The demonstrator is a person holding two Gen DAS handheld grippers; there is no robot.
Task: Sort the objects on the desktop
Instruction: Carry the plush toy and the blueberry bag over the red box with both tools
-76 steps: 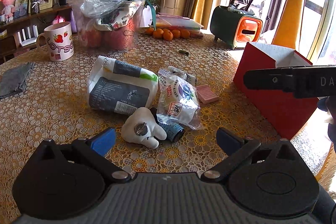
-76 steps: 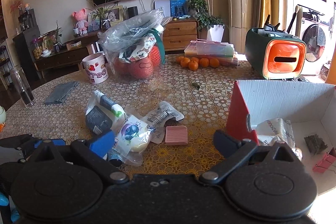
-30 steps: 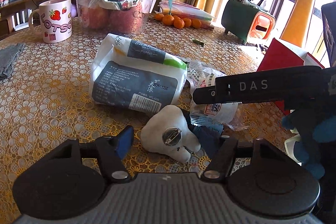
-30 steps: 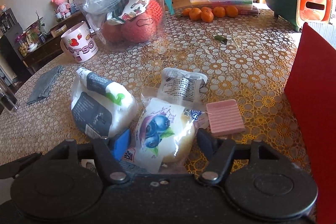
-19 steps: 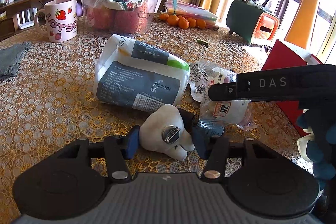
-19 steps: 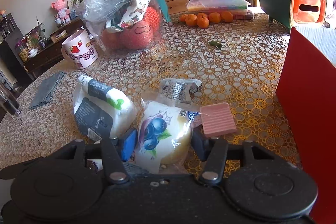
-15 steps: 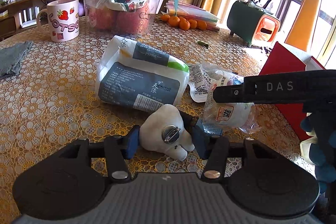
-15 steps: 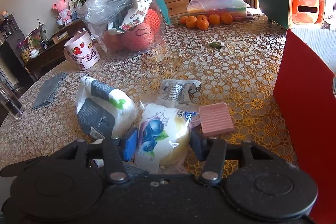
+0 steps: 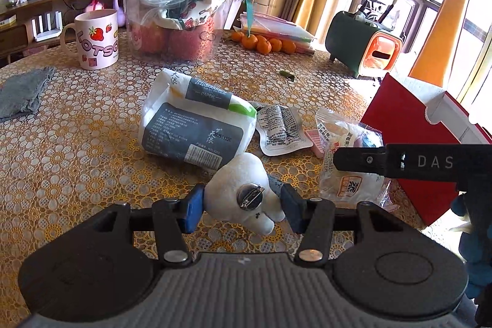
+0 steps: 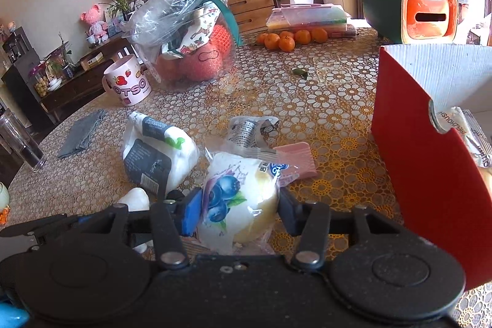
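My left gripper (image 9: pixel 243 206) is shut on a white plush toy (image 9: pixel 243 199) with a metal pin, held just above the lace tablecloth. My right gripper (image 10: pixel 235 212) is shut on a blueberry bread packet (image 10: pixel 236 202), lifted off the table; the packet also shows in the left wrist view (image 9: pixel 347 159). A white and grey tissue pack (image 9: pixel 193 128), a silver snack wrapper (image 9: pixel 279 126) and a pink ribbed block (image 10: pixel 298 159) lie on the table. A red box (image 10: pixel 424 162) stands at the right with a snack packet (image 10: pixel 467 131) inside.
A strawberry mug (image 9: pixel 95 43), a clear tub of fruit under plastic (image 9: pixel 178 20), tangerines (image 9: pixel 264 43) and a green and orange holder (image 9: pixel 363 48) stand at the back. A grey cloth (image 9: pixel 21 91) lies at the left. A glass (image 10: pixel 18 140) stands near the left table edge.
Both grippers moved in over the pile and closed, the left on the plush toy, the right on the bread packet. Both items have since lifted slightly, the packet shifting right toward the red box.
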